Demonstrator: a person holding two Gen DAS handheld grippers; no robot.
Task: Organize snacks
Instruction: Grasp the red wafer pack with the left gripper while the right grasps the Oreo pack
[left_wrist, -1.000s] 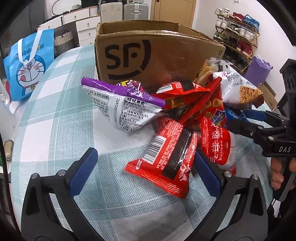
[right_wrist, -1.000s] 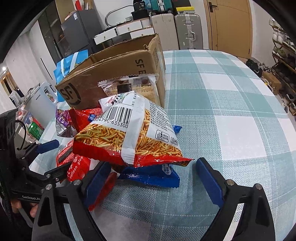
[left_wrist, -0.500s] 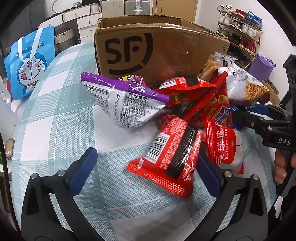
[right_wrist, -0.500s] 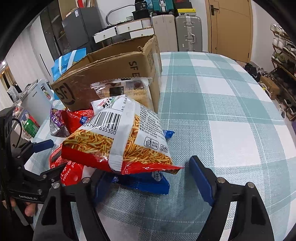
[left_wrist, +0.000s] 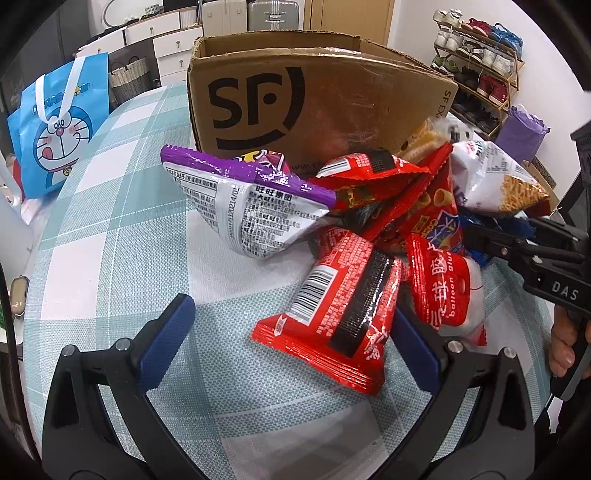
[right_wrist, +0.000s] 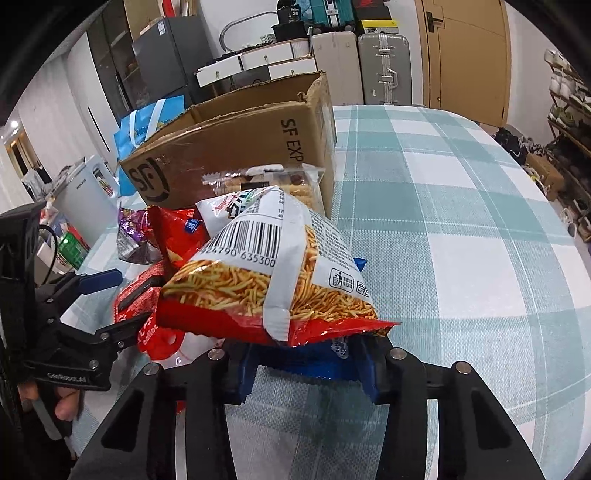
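Left wrist view: the left gripper (left_wrist: 295, 347) hangs wide open and empty over a red packet (left_wrist: 340, 314) on the desk (left_wrist: 110, 236), before the cardboard box (left_wrist: 314, 107).

Right wrist view: the right gripper (right_wrist: 306, 363) has just closed its jaws on a blue packet (right_wrist: 295, 363) under the noodle bag (right_wrist: 273, 284). Both packets look light, crinkly and slippery; their sealed edges give the best hold.

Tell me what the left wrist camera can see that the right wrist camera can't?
Only the left wrist view shows the shoe rack, the purple bag and the open left gripper by the red barcode packet.

Only the right wrist view shows the door, the suitcases and the right gripper shut on the blue packet.

Both show the cardboard box, the noodle-stick bag and the checked tablecloth.
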